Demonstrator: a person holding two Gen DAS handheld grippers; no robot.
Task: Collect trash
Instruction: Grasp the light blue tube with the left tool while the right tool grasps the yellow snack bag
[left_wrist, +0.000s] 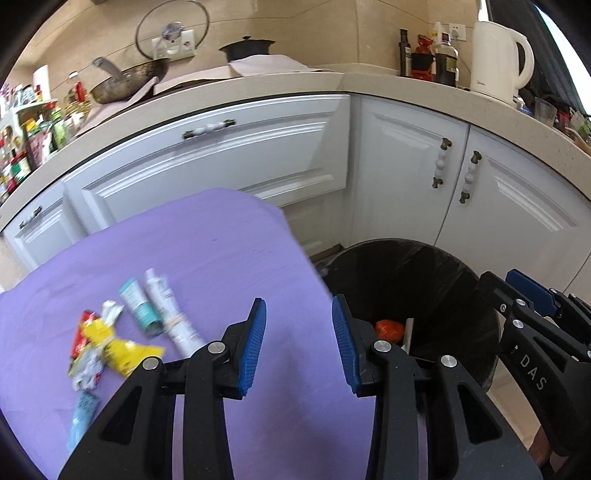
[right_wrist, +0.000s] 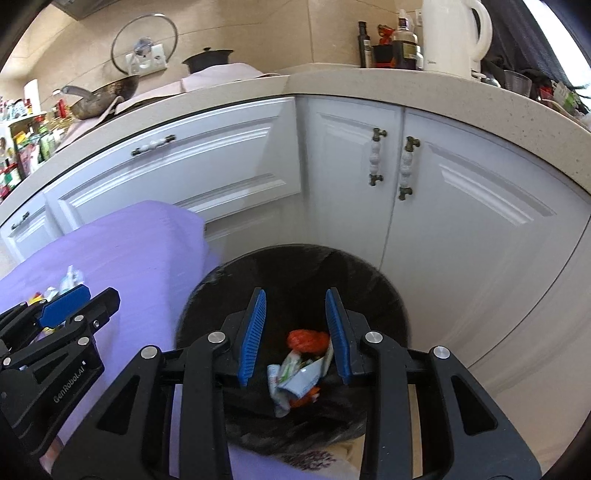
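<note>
Loose trash lies on the left of a table under a purple cloth: a yellow wrapper, a red wrapper, a teal tube, a white tube and a pale blue packet. My left gripper hangs open above the cloth's right part, nothing between its pads. A black-lined bin stands to the right of the table. My right gripper is open over the bin's mouth. Below it in the bin lie an orange bag and crumpled wrappers.
White cabinet doors rise right behind the table and the bin. The counter above holds a white kettle, dark bottles, a wok and a black pot. A shelf of jars stands far left.
</note>
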